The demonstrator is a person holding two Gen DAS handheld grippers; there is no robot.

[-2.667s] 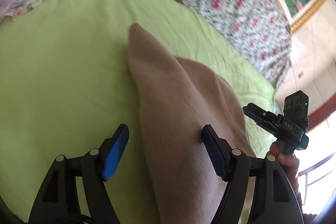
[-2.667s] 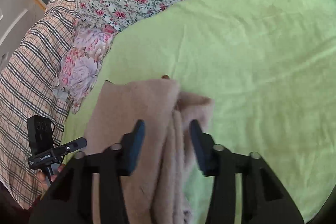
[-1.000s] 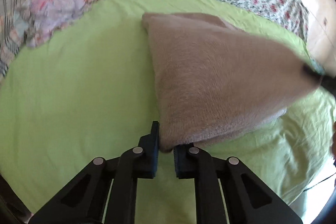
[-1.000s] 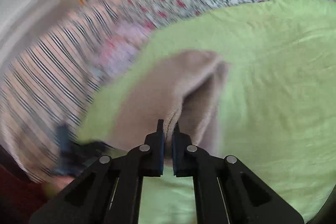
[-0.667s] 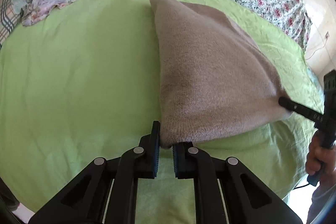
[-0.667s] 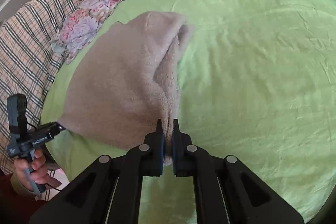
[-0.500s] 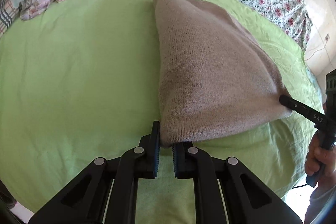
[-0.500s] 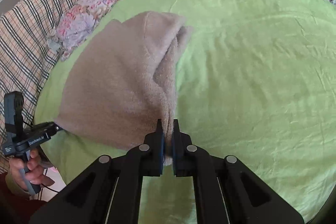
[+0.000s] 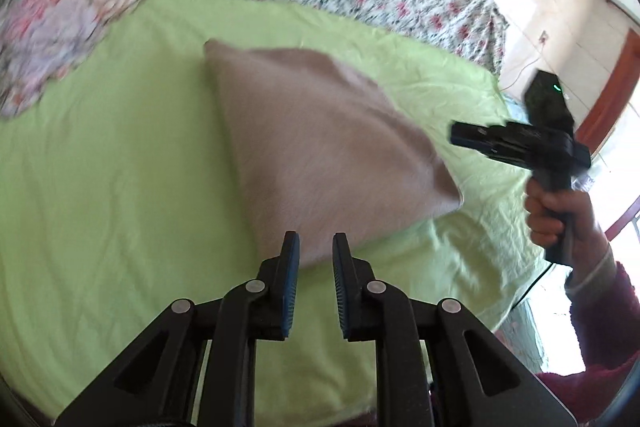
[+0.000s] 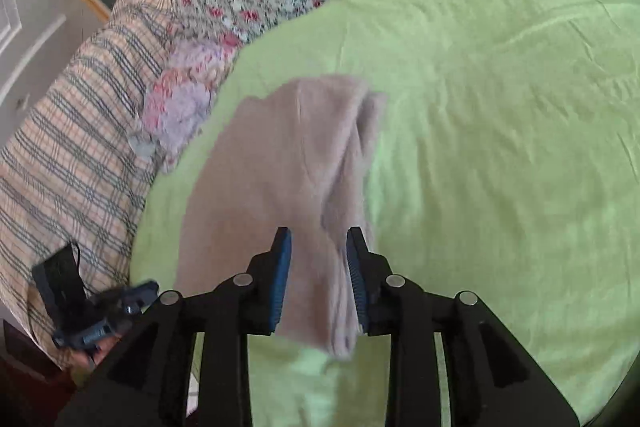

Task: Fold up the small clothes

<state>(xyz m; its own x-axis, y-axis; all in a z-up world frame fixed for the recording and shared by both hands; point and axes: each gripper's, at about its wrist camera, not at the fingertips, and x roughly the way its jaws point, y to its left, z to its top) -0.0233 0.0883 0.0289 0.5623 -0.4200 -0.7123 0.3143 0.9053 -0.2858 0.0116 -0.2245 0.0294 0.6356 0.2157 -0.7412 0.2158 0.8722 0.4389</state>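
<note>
beige knit garment (image 9: 320, 155) lies folded mid-frame on the green sheet (image 9: 100, 187), one piece only. both grippers, clamped on its near corners half a second ago, have let go: left gripper (image 9: 316, 247) narrowly parted, right gripper (image 10: 318, 243) wider. only the right view shows the plaid blanket (image 10: 72, 163), left of frame.
</note>
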